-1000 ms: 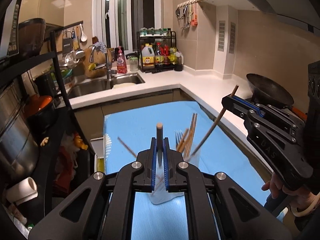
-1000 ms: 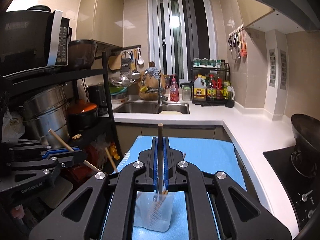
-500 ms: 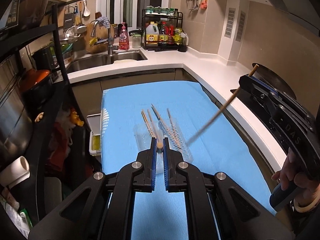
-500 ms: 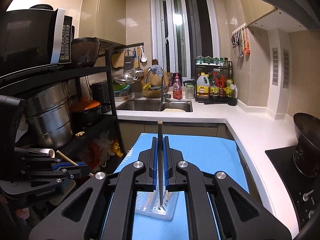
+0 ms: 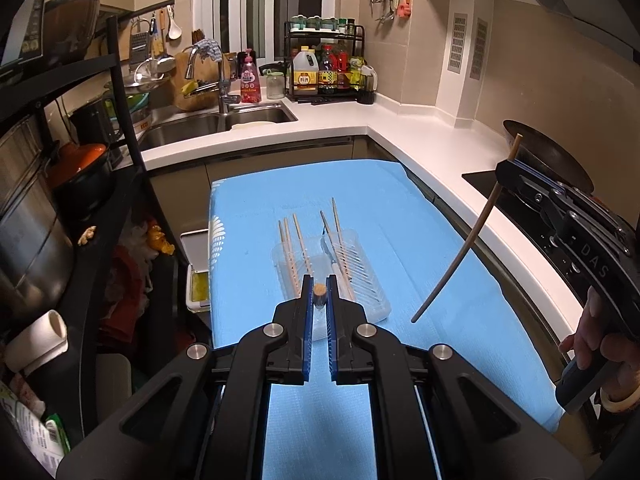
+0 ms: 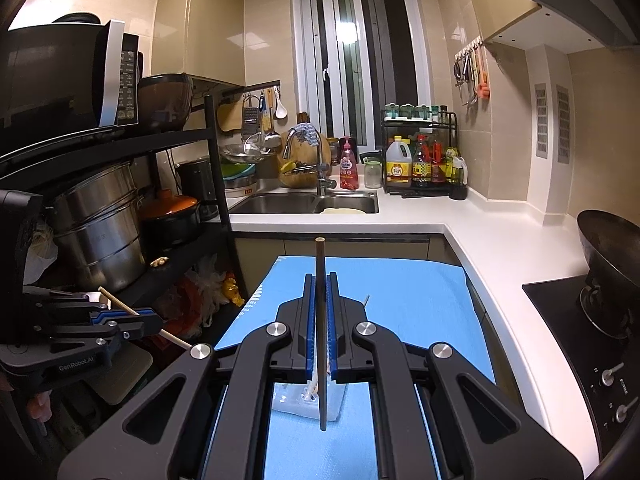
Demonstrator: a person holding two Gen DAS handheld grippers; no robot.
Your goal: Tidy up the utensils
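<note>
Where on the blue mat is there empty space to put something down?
The blue mat is bare right of the clear utensil holder, toward the white counter, and behind it. The holder itself is crowded with chopsticks.

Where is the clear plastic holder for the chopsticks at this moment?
In the left wrist view, the clear holder stands in the middle of the blue mat, just beyond the left gripper, with several chopsticks already inside.

Chopsticks [image 5: 291, 248] in holder [image 5: 372, 300], on mat [image 5: 400, 216].
</note>
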